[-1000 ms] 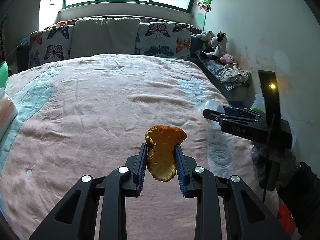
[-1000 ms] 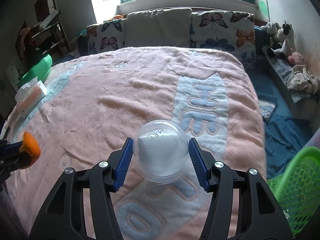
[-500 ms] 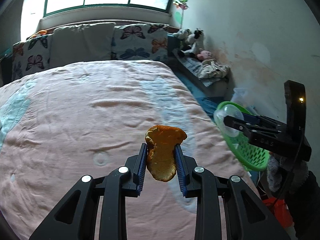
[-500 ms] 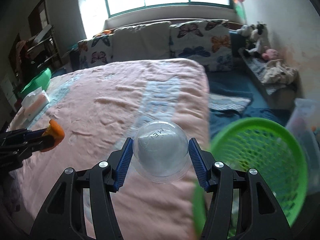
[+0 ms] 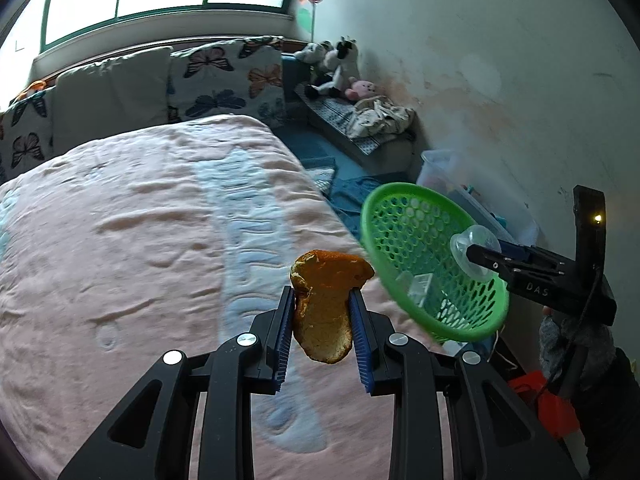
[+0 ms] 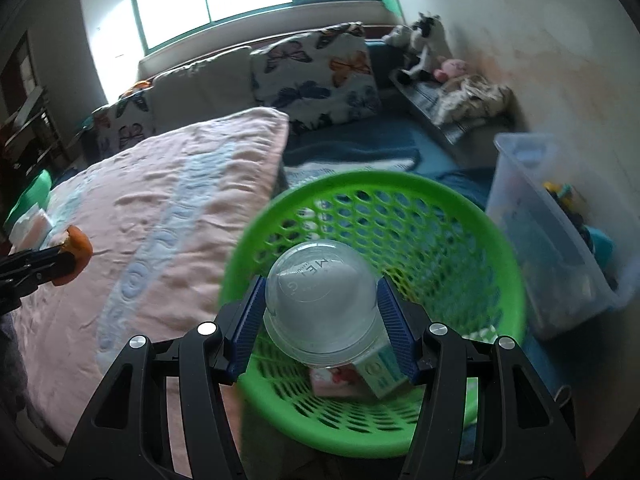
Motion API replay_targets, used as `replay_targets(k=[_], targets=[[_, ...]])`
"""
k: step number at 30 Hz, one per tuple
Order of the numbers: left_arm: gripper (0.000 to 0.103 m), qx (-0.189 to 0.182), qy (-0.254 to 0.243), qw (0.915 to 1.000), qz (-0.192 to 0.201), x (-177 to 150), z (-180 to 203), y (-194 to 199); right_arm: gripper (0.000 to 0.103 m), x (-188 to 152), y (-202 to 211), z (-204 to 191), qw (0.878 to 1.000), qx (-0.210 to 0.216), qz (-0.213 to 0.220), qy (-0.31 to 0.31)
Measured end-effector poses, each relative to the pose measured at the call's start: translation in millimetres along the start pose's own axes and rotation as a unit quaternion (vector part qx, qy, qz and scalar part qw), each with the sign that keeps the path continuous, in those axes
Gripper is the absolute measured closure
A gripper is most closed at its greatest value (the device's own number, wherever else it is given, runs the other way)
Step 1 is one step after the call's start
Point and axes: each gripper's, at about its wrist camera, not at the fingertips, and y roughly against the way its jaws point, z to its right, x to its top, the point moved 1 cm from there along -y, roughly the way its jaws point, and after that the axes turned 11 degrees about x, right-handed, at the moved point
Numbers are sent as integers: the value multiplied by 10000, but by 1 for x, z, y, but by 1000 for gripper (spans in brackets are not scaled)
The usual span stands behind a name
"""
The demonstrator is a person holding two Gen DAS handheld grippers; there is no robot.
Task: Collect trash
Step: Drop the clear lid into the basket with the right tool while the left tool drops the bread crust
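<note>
the left tool angles downward over the pink bed, its blue pads clenched on a piece of orange peel. the right tool, also tilted down, grasps a clear plastic dome lid directly above the green mesh basket beside the bed. a small carton lies in the basket's bottom. a gloved hand holds the right tool.

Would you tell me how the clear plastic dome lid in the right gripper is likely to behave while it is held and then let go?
The clear dome lid looks thin-walled, so probably light and easily dented. Its smooth curved sides meet the right gripper along narrow lines, so it may slip. Released, it would likely drop into the green basket and perhaps roll.
</note>
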Motion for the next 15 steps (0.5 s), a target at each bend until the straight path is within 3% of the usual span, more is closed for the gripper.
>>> replay_targets(k=[6,9,15], targets=[[76,-112,-219,9997,-49,10,28,-9,45,-10,2,21,9997,-98,-20,-238],[76,-191,-289,9994,-77,14,40,-14,37,-14,7,29,9994,-129,16,-326],[76,-326,-419,9984,-203,20,62,-28,36,-20,23,38,9988,-112,158,-446]])
